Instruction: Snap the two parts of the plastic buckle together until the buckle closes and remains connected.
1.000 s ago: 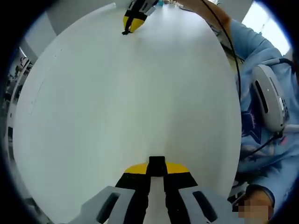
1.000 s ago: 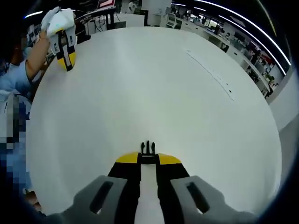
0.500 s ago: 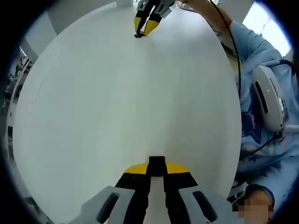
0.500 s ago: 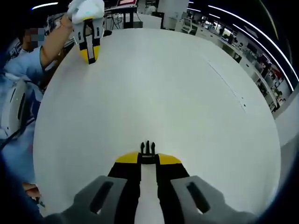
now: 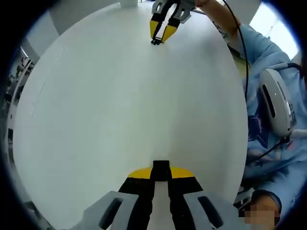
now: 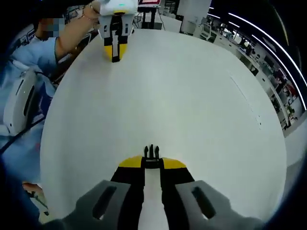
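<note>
Two grippers and two buckle parts are present above one white table point(image 5: 120, 96). In the left gripper view, the left gripper point(image 5: 160, 168) has its jaws closed on one black buckle part, the socket half point(image 5: 160, 166), which protrudes as a flat rectangular end between the yellow jaw tips. In the right gripper view, the right gripper point(image 6: 152, 158) has its jaws closed on the second part, the pronged half point(image 6: 152, 152), with three prongs pointing forward. The two halves are well apart and not joined. Each gripper faces the other across the table. One person in a light blue sleeve point(image 5: 268, 52) holds both.
</note>
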Available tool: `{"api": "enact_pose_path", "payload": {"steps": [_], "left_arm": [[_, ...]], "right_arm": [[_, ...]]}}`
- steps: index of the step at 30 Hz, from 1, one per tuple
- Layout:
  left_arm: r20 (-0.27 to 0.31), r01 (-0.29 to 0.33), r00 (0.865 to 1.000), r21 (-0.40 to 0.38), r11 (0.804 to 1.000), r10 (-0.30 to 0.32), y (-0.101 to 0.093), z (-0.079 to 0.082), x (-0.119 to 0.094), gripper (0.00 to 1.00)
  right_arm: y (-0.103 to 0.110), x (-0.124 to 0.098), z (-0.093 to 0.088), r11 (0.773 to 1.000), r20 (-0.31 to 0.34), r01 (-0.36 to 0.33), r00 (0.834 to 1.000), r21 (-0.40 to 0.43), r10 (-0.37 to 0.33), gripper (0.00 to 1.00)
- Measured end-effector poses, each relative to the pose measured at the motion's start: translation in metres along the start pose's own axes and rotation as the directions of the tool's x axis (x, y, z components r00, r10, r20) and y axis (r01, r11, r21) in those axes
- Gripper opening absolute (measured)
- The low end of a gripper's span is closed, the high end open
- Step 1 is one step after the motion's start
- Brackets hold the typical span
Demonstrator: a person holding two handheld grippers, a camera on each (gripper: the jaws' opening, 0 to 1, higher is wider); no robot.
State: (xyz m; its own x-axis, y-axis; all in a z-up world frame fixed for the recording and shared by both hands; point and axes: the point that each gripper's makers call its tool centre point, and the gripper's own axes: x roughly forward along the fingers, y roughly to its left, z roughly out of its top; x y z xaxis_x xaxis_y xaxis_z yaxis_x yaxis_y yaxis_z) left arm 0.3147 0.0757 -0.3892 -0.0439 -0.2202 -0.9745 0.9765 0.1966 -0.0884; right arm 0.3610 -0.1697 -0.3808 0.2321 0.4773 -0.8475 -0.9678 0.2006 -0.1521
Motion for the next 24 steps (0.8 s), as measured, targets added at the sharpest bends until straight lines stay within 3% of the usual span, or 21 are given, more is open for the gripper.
{"api": "enact_pose_path", "payload": {"steps": [9,24], "left_arm": [[0.006,0.002,1.000,-0.007,1.000,-0.002,0.000,0.000,0.000,0.09],[0.008,0.009,1.000,0.019,1.000,-0.009,0.000,0.002,0.001,0.09]], "right_arm": [[0.015,0.004,0.014,0.998,0.014,-0.030,0.999,-0.061,0.031,0.11],[0.042,0.007,0.022,0.987,0.009,-0.086,0.996,-0.135,0.088,0.11]]}}
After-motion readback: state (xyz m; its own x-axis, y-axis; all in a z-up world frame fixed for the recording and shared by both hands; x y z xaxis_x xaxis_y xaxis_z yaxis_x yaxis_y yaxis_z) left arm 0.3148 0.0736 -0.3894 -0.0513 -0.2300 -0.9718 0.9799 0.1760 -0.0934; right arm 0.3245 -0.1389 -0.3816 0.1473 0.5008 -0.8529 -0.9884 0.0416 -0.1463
